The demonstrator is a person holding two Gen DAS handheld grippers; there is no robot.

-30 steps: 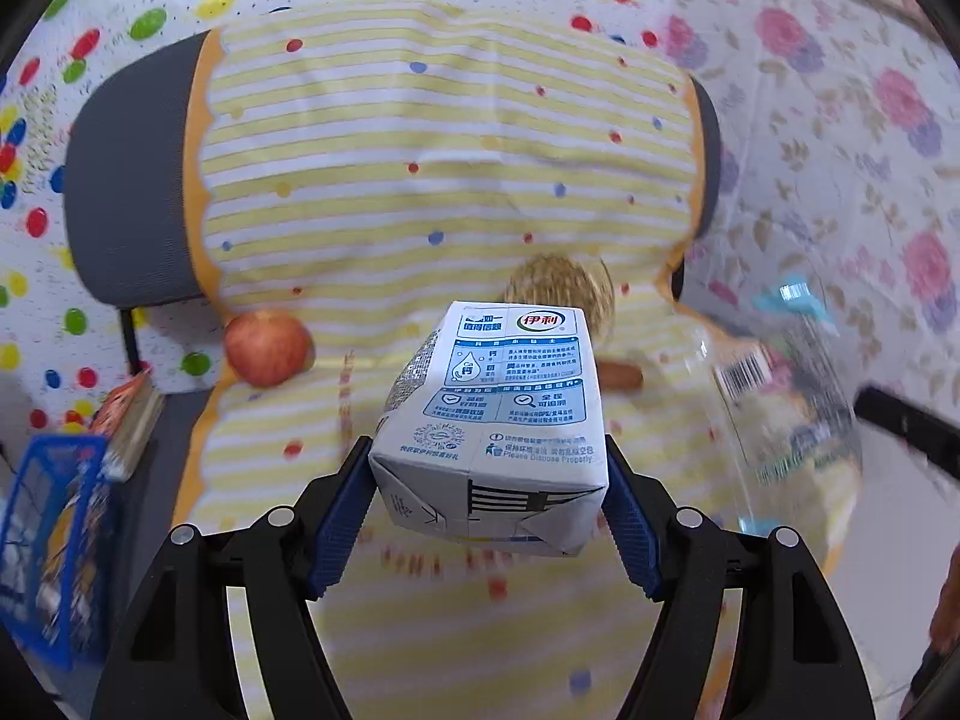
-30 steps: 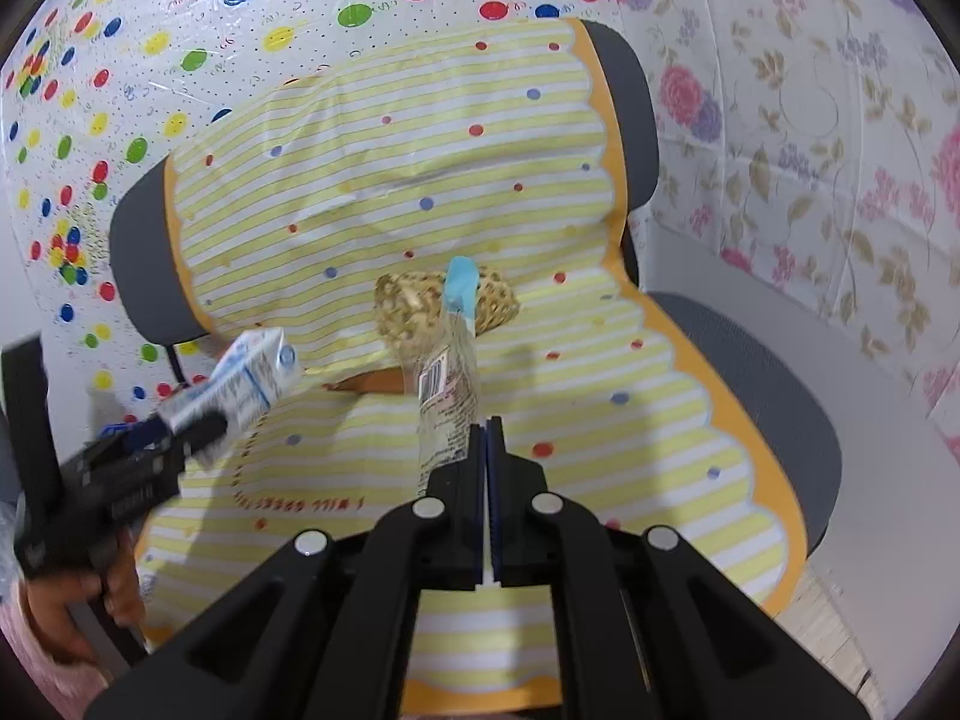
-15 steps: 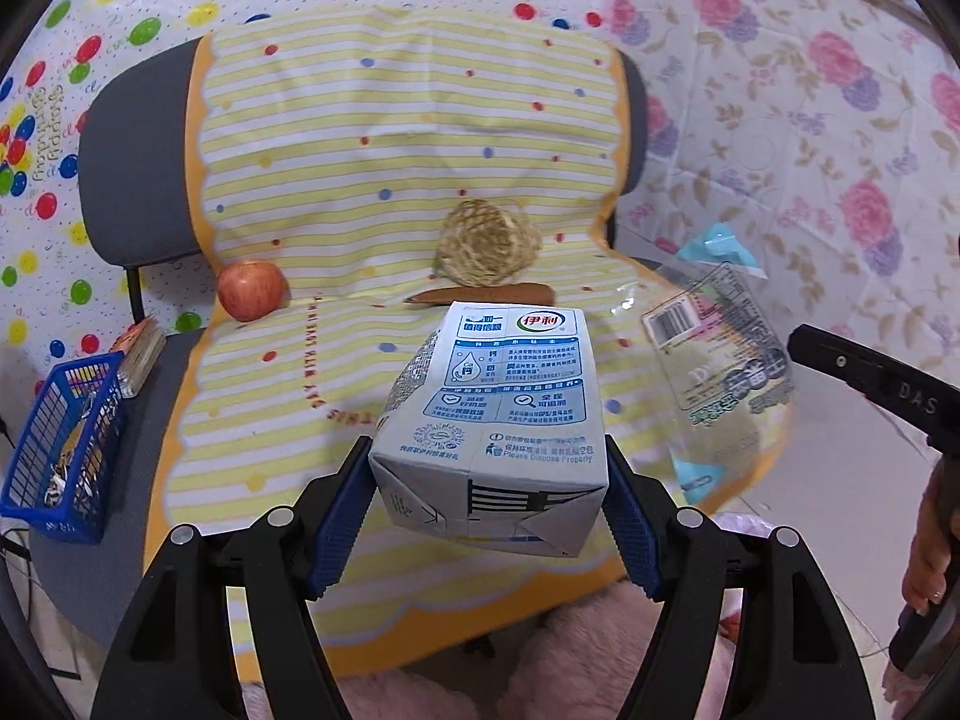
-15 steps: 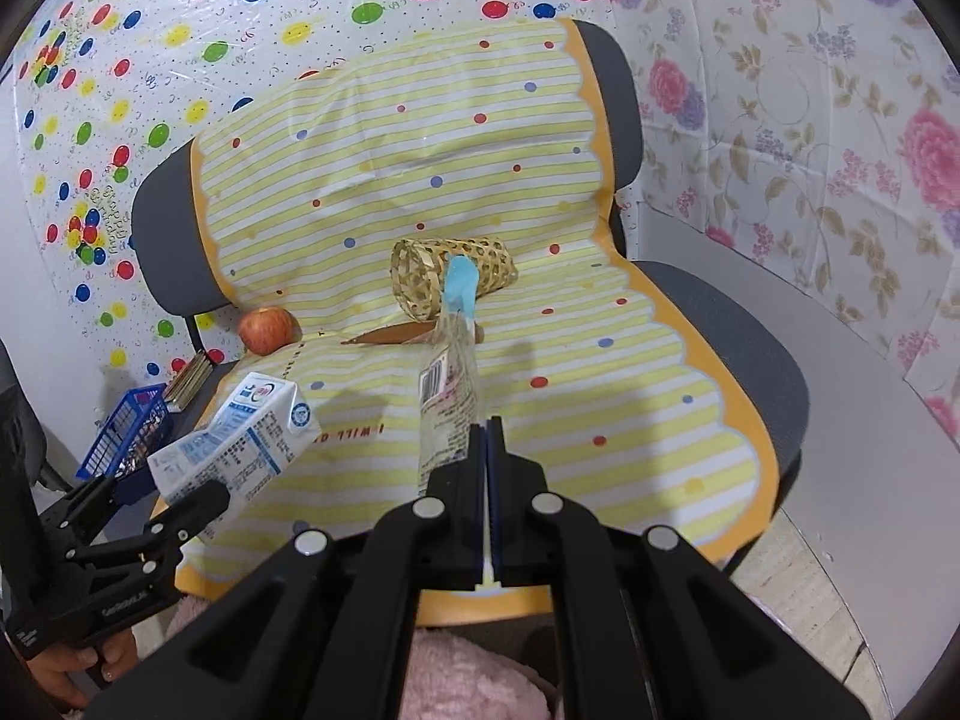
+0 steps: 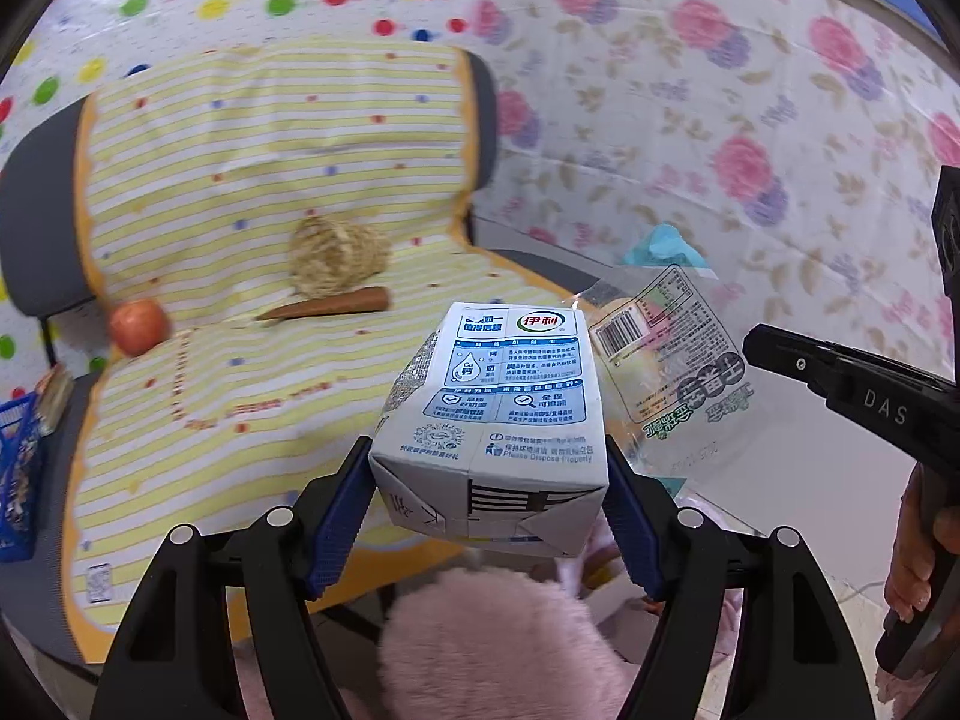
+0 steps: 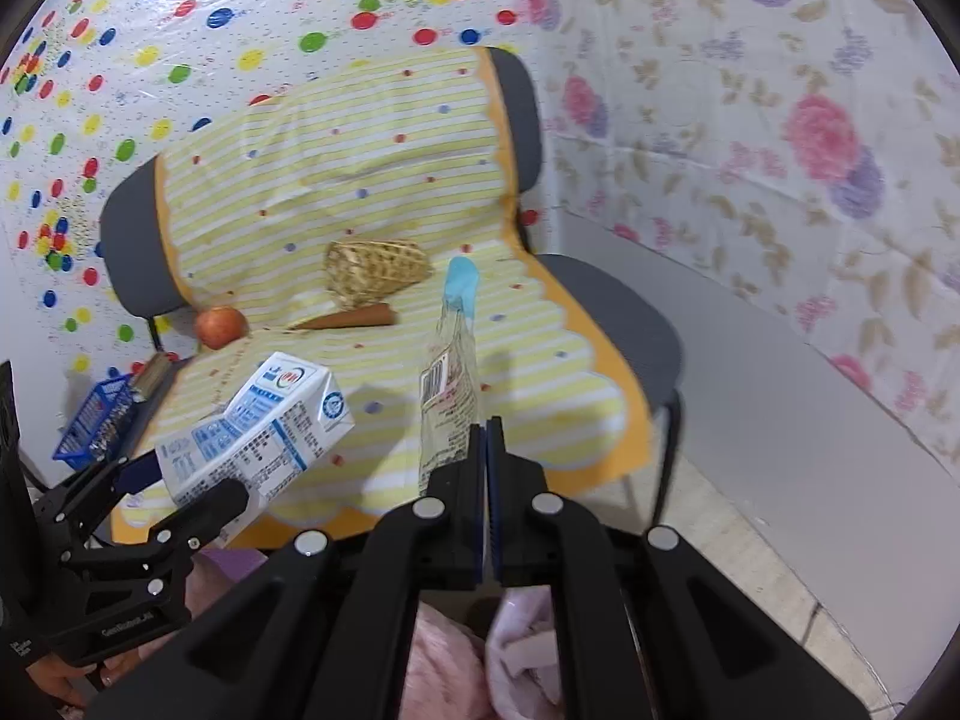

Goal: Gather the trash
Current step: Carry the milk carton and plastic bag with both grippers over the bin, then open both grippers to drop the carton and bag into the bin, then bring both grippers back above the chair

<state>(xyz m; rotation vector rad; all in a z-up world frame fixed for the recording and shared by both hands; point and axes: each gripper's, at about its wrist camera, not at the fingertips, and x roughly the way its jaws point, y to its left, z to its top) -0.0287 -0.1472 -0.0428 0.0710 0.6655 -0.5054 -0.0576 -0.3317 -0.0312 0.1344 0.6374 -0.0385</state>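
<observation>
The blue-padded fingers (image 5: 336,516) of the left gripper (image 5: 489,504) are clamped on the two side walls of a white-and-blue milk carton (image 5: 498,414), which fills the lower centre of the left wrist view; it is gripped near its folded base, I'd say because the flat sides give the pads something square to press on. In the right wrist view the right gripper (image 6: 485,450) has its fingers pressed together at centre frame, pinching the bottom edge of a clear plastic wrapper (image 6: 451,378) that stands up thin and edge-on, a blue tip at its top; a flimsy film like that can really only be held by a flat pinch. Both pieces of trash are held in the air, off the chair (image 6: 624,312), in front of its striped yellow cover (image 6: 336,144). On the seat, toward the middle left of that view, lie a tipped wicker basket (image 6: 375,270), a carrot (image 6: 351,318) just in front of it and an apple (image 6: 220,327) further left; none of these look like rubbish. Where the trash is meant to go is not in view.
</observation>
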